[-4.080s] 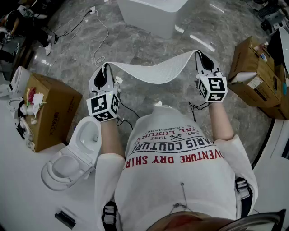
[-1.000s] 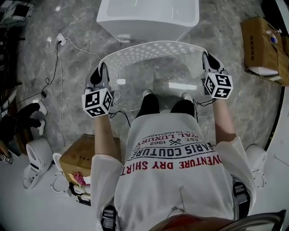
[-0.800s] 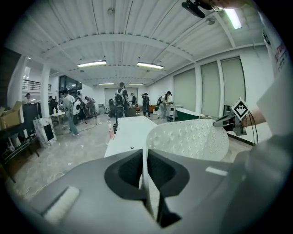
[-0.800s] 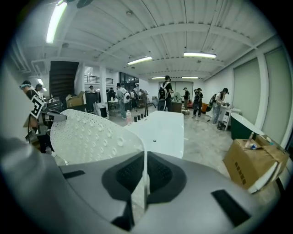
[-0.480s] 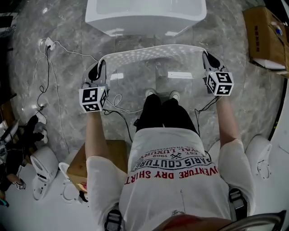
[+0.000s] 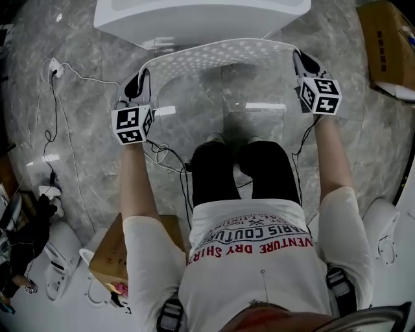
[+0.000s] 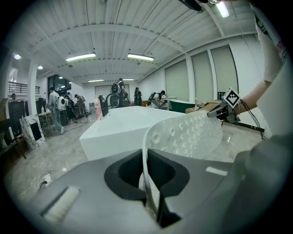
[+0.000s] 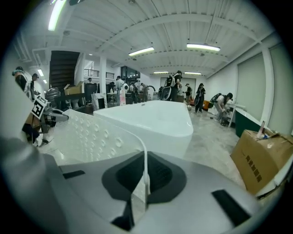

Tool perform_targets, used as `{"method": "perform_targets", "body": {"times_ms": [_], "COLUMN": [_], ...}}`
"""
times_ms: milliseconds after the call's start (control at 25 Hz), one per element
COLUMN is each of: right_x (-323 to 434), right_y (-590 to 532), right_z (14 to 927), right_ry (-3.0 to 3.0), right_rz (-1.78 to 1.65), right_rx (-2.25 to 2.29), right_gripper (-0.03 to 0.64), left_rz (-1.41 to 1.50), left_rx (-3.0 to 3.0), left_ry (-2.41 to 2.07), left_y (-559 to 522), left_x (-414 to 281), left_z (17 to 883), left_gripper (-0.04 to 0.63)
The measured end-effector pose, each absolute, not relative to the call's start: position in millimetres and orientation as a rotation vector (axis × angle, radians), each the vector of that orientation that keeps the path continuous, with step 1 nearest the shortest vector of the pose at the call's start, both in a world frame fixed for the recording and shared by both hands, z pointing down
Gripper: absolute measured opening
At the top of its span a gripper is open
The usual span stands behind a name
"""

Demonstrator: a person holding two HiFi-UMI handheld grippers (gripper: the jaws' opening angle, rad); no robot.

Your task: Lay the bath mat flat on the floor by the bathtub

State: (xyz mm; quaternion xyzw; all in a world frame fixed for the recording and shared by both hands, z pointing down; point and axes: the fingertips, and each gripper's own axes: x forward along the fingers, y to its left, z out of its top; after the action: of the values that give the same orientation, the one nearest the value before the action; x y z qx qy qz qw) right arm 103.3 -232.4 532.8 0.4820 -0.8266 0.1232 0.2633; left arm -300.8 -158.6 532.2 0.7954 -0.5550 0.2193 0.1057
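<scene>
Before the tub (image 6: 194, 16), a person stands on the grey marble floor (image 6: 84, 175) and holds the mat (image 6: 220, 55) up between two grippers. The mat is white and dotted with small round bumps. It hangs in the air as an arch, its middle bowing toward the tub and each short end bending back to a gripper. It does not touch the floor.

The left gripper (image 6: 139, 83) has its jaws clenched on the mat's left end. In the left gripper view the thin edge of the mat runs straight between the closed jaws, and the sheet curves off to the right toward the other gripper. The right gripper (image 6: 302, 59) has its jaws clenched on the right end in the same way. In the right gripper view the edge is pinched upright between them, and the sheet sweeps off to the left.

The white tub sits just beyond the mat, along the top of the head view. The person's legs (image 6: 243, 168) are below the arch. A box (image 6: 389, 45) sits on the floor to the right of the tub, well apart from the mat. A second box (image 6: 110, 253) is behind the person's left side. Cables (image 6: 55, 123) trail over the floor on the left.
</scene>
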Motion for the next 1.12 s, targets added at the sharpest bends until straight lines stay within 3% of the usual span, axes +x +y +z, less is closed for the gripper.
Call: {"method": "perform_targets", "body": {"times_ms": [480,760,1120], "right_x": [102.8,98.5,100.4], "right_y": [-281.8,-304.4,-260.0], "right_z": [697.7,744.4,807.3], "right_ry": [-2.296,-2.336,-2.381], "right_rz": [0.234,0.132,0.295], "right_rx": [1.309,1.300,1.250], "right_gripper": [0.012,0.014,0.012], "left_rz": [0.461,0.445,0.368], "left_rx": [2.379,2.470,2.391], "left_ry": [-1.778,-1.788,-1.728], "left_y": [-210.3,-240.7,-200.8], "left_x": [-305.2,-312.4,-314.9], "left_z": [688.6,742.1,812.9], "left_gripper": [0.018,0.018,0.018]}}
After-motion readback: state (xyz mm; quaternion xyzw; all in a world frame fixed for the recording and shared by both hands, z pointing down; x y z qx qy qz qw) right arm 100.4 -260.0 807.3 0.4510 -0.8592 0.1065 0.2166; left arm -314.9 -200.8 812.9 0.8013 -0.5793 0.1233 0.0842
